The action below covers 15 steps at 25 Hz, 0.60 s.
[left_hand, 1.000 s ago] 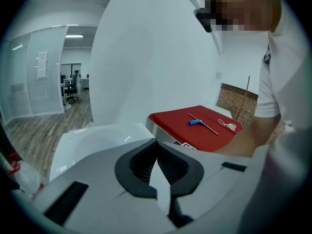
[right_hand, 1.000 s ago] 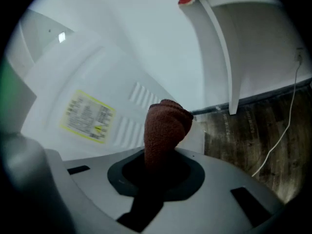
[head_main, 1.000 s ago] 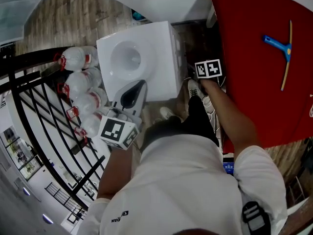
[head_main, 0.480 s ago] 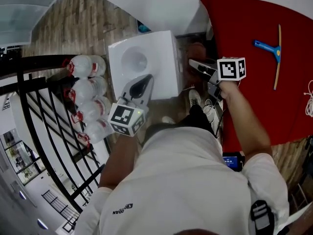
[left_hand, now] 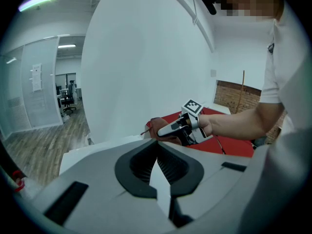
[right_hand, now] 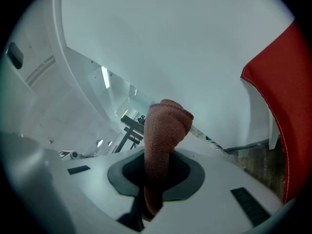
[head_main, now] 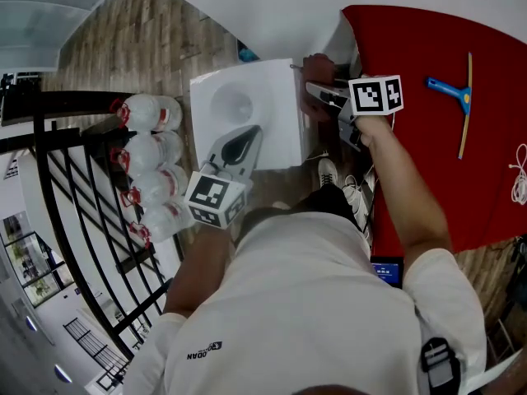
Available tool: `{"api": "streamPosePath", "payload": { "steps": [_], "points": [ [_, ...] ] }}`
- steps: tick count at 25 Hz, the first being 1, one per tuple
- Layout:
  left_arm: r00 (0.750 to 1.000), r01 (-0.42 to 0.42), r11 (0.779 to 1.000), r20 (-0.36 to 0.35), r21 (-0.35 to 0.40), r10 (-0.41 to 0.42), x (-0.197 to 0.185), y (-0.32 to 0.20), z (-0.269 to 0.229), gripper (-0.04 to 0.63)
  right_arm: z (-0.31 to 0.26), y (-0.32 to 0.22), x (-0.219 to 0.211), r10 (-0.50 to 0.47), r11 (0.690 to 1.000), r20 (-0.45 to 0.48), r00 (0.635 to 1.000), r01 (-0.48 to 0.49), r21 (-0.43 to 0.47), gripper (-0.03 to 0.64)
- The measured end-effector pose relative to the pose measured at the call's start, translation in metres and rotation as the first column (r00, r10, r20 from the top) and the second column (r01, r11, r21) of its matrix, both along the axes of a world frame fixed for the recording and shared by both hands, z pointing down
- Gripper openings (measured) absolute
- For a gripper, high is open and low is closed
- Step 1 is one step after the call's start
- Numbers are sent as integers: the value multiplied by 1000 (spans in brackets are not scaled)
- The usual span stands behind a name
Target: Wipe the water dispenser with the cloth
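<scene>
Head view: the white water dispenser [head_main: 247,105] stands on the floor beside the red surface [head_main: 436,138]. The cloth [head_main: 317,62] is at the right rear corner of its top.
Right tool [head_main: 314,90]: clenched on the brown cloth, with a fold standing out past the jaws.
Left tool [head_main: 243,142]: jaws closed on nothing, over the top's front edge.
Risk: hard pressing could drag the cloth out of the jaws, and the left tool sits in the likely wiping path.

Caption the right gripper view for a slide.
Right gripper clamping a folded reddish-brown cloth, with a red tabletop at the right edge.
</scene>
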<state>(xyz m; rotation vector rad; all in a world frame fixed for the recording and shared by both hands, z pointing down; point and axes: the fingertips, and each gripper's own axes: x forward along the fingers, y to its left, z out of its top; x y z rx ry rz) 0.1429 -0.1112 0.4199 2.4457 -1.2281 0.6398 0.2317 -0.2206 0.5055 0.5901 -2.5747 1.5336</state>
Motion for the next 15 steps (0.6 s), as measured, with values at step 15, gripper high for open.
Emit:
{"api": "streamPosePath", "payload": {
  "steps": [15],
  "points": [
    [999, 32, 999, -15, -16, -32, -2, -14, 5, -8, 127, -31, -11, -18, 995, -186, 982, 0, -97, 54]
  ]
}}
